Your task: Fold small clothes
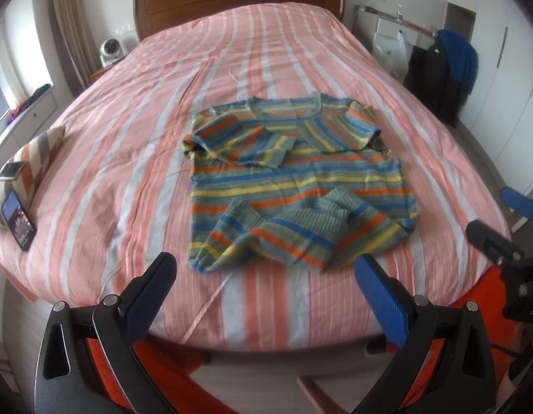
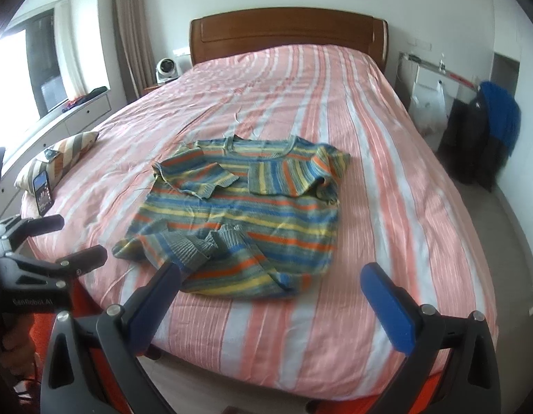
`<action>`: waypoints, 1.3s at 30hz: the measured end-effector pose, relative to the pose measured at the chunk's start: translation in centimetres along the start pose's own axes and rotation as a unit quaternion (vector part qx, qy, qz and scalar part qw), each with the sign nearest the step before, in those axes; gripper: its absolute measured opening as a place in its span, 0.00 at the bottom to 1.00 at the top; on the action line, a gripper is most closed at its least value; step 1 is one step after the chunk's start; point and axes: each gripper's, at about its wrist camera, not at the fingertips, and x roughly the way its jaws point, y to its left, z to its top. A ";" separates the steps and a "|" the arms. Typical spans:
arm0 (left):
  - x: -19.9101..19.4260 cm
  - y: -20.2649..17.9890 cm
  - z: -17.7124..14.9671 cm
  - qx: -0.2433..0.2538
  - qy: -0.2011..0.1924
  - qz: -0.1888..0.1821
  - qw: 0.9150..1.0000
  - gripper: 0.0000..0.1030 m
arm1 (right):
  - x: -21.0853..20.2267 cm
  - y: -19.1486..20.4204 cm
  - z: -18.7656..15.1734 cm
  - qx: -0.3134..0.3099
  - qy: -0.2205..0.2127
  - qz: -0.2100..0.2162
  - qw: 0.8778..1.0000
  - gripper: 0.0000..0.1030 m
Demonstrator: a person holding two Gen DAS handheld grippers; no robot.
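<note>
While both jaws gape, one striped sweater [image 1: 294, 186], two sleeves folded, one bed [image 1: 128, 145]

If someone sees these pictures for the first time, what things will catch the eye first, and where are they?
First comes the multicoloured striped knit sweater, lying in the middle of the near part of the pink-and-white striped bedspread, its sleeves folded over the body. Next are the open left gripper and open right gripper, both at the foot of the bed and holding nothing. A dark smartphone leans against a striped cushion at the bed's left edge.
</note>
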 end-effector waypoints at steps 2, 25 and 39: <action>0.0 -0.1 0.1 0.003 -0.001 0.004 1.000 1.00 | 0.5 0.1 -0.2 -0.002 0.015 0.007 1.000 1.00; 0.6 -0.3 -0.4 0.007 0.011 0.024 1.000 1.00 | 0.2 0.6 -0.4 -0.012 0.013 -0.038 0.999 1.00; 1.1 0.1 -0.7 0.002 0.016 0.036 0.999 1.00 | 0.6 1.2 -0.6 -0.020 0.017 -0.035 0.999 1.00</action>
